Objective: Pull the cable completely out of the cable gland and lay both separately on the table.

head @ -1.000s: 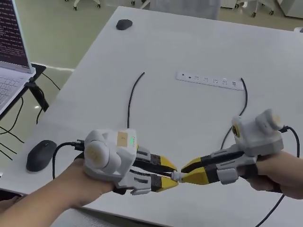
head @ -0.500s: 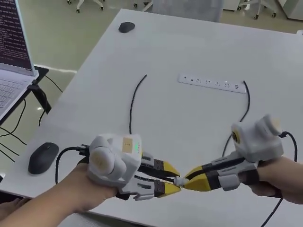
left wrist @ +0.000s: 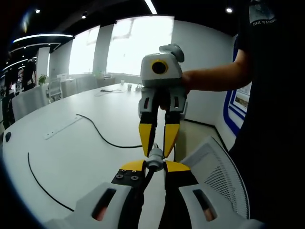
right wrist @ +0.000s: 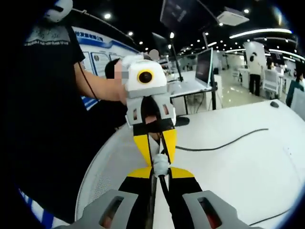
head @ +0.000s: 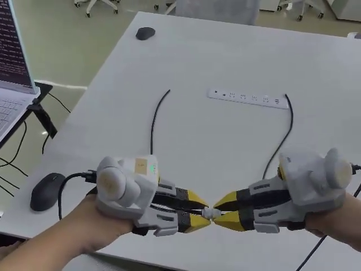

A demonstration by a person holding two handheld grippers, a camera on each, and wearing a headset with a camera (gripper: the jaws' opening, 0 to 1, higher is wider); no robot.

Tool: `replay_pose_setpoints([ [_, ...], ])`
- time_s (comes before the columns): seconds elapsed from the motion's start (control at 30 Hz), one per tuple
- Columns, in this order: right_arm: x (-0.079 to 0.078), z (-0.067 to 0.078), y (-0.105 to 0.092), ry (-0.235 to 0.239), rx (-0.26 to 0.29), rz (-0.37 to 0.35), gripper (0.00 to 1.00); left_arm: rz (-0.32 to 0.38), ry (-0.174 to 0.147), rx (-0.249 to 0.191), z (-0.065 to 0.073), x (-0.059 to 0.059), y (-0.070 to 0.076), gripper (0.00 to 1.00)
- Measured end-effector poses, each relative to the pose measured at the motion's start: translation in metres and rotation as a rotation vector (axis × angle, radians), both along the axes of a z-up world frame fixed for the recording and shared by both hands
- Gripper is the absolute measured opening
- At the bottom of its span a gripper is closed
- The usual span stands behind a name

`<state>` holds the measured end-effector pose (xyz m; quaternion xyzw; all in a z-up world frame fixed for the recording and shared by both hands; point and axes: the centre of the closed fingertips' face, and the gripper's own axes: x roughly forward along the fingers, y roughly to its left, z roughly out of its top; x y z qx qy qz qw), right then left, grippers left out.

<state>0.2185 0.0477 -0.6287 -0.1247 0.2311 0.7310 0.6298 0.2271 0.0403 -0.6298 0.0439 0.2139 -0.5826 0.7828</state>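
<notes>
Large white desk (head: 225,62) carries a white power strip (head: 245,97) and a loose black wire (head: 154,121). Both tongs are held in the air close to its near edge, meeting tip to tip. Left tongs (head: 203,213) are clenched on the thin black cable (left wrist: 149,175) right at the small grey-white plastic cable gland (head: 210,213) and right tongs (head: 217,212) are clenched on the gland's other end, so the cable sits threaded in the gland, neither touching the desk.
</notes>
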Motion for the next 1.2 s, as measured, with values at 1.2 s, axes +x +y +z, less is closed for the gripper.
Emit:
replay_pose_setpoints([
  [1.2, 0.008, 0.008, -0.002, 0.189, 0.088, -0.202, 0.28, -0.009, 0.014, 0.005, 0.000, -0.009, 0.006, 0.15],
])
